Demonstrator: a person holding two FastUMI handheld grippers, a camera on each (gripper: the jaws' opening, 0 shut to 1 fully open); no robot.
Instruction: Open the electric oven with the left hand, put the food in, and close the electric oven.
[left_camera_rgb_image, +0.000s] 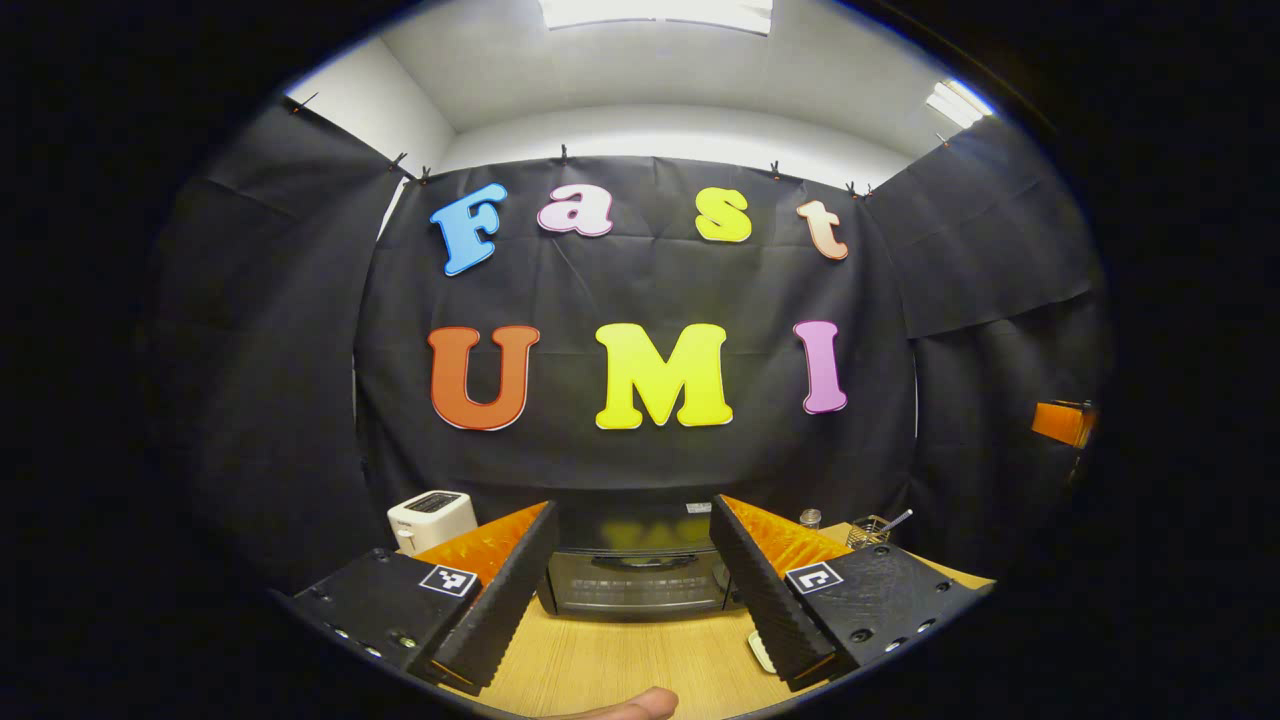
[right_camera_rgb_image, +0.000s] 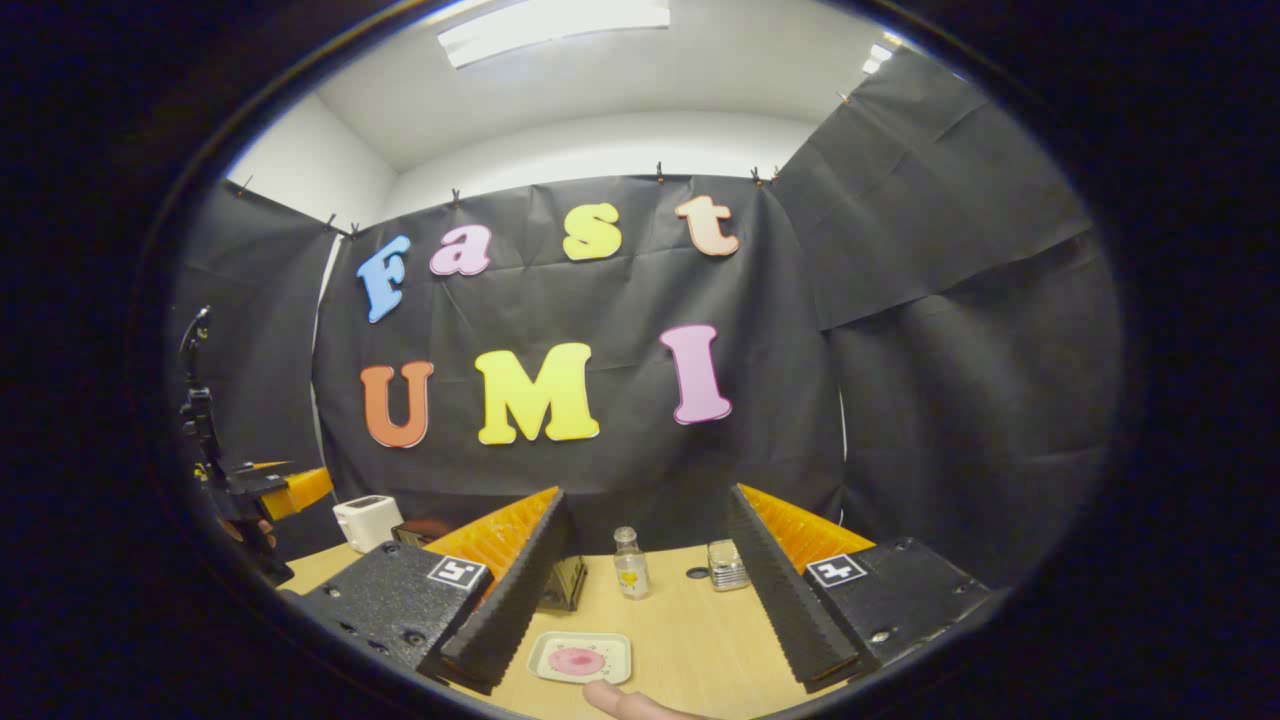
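Note:
A dark electric oven (left_camera_rgb_image: 635, 575) with its door closed stands at the back of the wooden table (left_camera_rgb_image: 620, 660), straight ahead of my left gripper (left_camera_rgb_image: 625, 620), which is open and holds nothing. In the right gripper view a small square plate (right_camera_rgb_image: 580, 658) carrying a pink piece of food (right_camera_rgb_image: 577, 660) lies on the table (right_camera_rgb_image: 690, 640) between and just in front of my right gripper (right_camera_rgb_image: 640, 640), also open and empty. Part of the oven (right_camera_rgb_image: 560, 585) peeks out behind the right gripper's left finger. The left gripper (right_camera_rgb_image: 270, 490) and the hand holding it appear at the far left.
A white toaster (left_camera_rgb_image: 432, 518) sits left of the oven. A small glass bottle (right_camera_rgb_image: 630, 565) and a glass jar (right_camera_rgb_image: 728, 565) stand behind the plate. A wire holder with utensils (left_camera_rgb_image: 872, 528) is right of the oven. A fingertip (right_camera_rgb_image: 625, 700) shows at the bottom edge.

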